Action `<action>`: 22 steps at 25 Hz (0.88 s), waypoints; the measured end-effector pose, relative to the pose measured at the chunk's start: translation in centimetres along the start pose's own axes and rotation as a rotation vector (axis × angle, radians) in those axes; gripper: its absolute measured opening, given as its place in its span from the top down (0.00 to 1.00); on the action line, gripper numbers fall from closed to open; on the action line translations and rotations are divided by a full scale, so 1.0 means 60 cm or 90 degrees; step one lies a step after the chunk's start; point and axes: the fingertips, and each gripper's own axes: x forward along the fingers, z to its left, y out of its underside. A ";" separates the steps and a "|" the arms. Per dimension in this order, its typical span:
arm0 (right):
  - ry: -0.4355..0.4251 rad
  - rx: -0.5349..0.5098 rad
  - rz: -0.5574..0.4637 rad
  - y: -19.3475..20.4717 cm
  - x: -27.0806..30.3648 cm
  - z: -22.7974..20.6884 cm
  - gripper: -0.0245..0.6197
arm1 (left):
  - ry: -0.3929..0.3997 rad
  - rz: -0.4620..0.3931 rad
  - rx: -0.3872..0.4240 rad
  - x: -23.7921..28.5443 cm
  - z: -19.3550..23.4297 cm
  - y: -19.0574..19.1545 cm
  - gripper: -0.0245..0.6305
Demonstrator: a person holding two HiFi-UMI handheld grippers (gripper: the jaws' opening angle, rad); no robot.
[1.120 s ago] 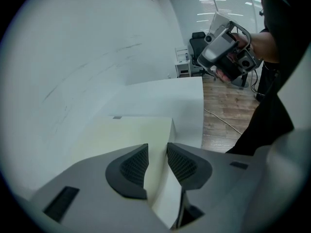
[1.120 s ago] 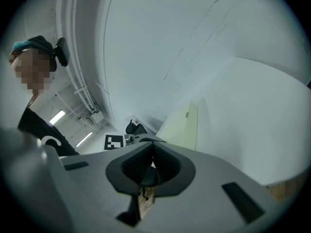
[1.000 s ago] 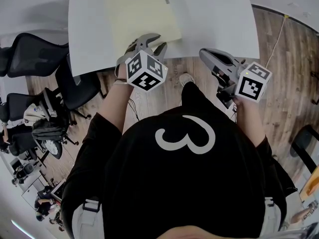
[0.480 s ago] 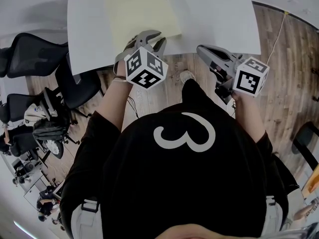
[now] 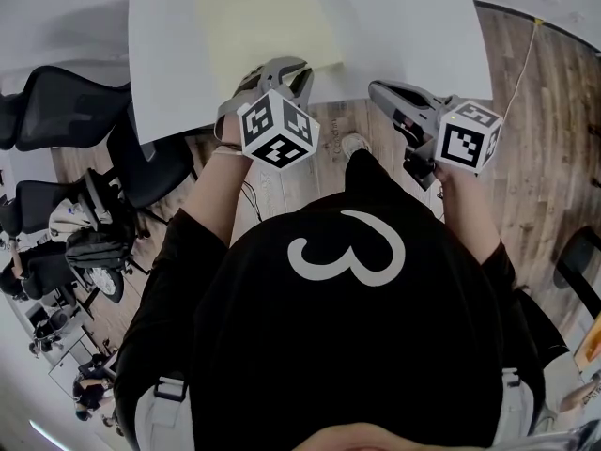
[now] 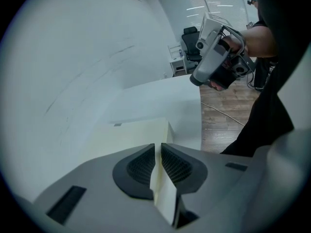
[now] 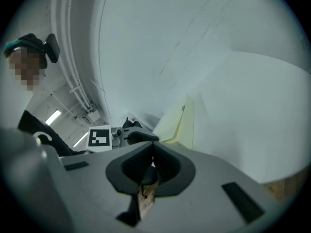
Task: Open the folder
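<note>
A pale yellow folder (image 5: 263,17) is lying flat on the white surface (image 5: 413,26), with its near right corner sitting close to the surface's front edge. The left gripper (image 5: 299,70) is reaching down onto that corner, and its jaws have just been closing. In the left gripper view the two ribbed pads (image 6: 141,166) are pressing from either side on a thin pale sheet (image 6: 164,193) that is standing up between them. That sheet is probably the folder's top cover alone, though the pads are hiding where it joins the rest. Beyond the jaws the folder is stretching away flat across the surface.

The right gripper (image 5: 377,88) is hovering to the right of the folder at the surface's front edge, apart from the left gripper and touching nothing. Its jaws are clenched together with nothing between them, and in the right gripper view only the wooden floor (image 5: 526,139) is showing through the gap below the pads. The person holding both grippers is wearing a black shirt (image 5: 347,346). Black office chairs (image 5: 66,101) are standing on the floor to the left of the surface
</note>
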 end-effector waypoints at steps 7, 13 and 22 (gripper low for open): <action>0.003 -0.014 0.006 -0.008 0.021 -0.008 0.92 | 0.002 0.006 0.013 -0.005 -0.001 -0.005 0.91; 0.007 -0.028 0.019 -0.013 0.054 -0.023 0.92 | 0.005 0.013 0.023 -0.012 0.001 -0.004 0.92; 0.032 -0.073 0.072 0.005 0.109 -0.056 0.92 | 0.016 0.018 0.013 -0.026 0.002 0.007 0.93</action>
